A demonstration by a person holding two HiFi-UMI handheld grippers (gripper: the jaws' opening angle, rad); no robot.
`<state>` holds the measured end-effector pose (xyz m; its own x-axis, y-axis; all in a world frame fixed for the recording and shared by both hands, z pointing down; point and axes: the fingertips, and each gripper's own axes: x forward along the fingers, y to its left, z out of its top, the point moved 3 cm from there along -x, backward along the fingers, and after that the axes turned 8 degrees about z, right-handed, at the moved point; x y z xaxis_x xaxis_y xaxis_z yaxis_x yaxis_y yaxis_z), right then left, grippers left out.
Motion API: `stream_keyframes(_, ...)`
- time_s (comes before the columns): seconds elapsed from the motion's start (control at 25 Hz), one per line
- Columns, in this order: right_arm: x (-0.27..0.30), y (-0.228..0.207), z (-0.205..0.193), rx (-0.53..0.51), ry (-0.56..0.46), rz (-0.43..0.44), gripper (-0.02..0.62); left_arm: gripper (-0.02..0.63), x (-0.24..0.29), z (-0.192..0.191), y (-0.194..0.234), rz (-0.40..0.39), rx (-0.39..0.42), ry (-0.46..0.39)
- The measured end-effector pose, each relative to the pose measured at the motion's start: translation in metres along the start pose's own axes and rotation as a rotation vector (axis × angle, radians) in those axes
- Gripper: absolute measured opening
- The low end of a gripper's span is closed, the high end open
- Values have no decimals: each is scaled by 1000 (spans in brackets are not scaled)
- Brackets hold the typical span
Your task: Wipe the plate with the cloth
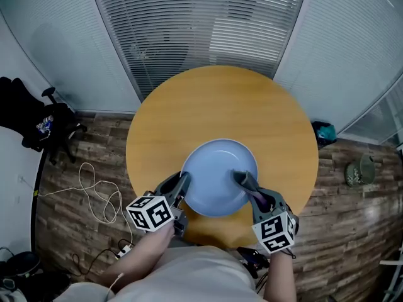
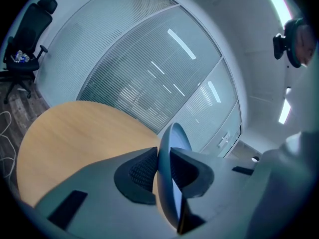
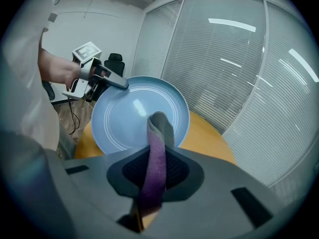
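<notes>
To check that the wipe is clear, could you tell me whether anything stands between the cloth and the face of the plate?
Nothing visible does. The cloth, clamped in the right gripper, points straight at the bare face of the plate. The left gripper grips only the plate's rim, off to one side.

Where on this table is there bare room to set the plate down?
The table is bare across its far half, from the plate to the edge by the blinds; narrower bare strips flank the plate. The near edge is crowded: the left hand-held gripper clamps the plate's rim and the right hand-held gripper holds the cloth there.
</notes>
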<state>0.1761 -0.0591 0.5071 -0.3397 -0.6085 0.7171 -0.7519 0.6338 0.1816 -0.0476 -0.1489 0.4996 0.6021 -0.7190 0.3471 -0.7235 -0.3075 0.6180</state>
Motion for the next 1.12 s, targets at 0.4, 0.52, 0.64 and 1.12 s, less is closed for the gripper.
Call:
stream_keyframes(0.4, -25, -37, -3, 227, -229, -93, 51, 63, -11, 30, 23, 87, 171, -118)
stream_keyframes(0.52, -39, -52, 0, 323, -368, -150, 51, 60, -16, 52, 28, 117, 253, -185)
stream_keyframes(0.64, -58, -64, 7, 412, -531, -207, 51, 57, -23, 72, 27, 140, 365, -244)
stream_keyframes(1.12, -112, -82, 38, 356, -821, -403, 51, 34, -48, 107, 2, 155, 648, -379)
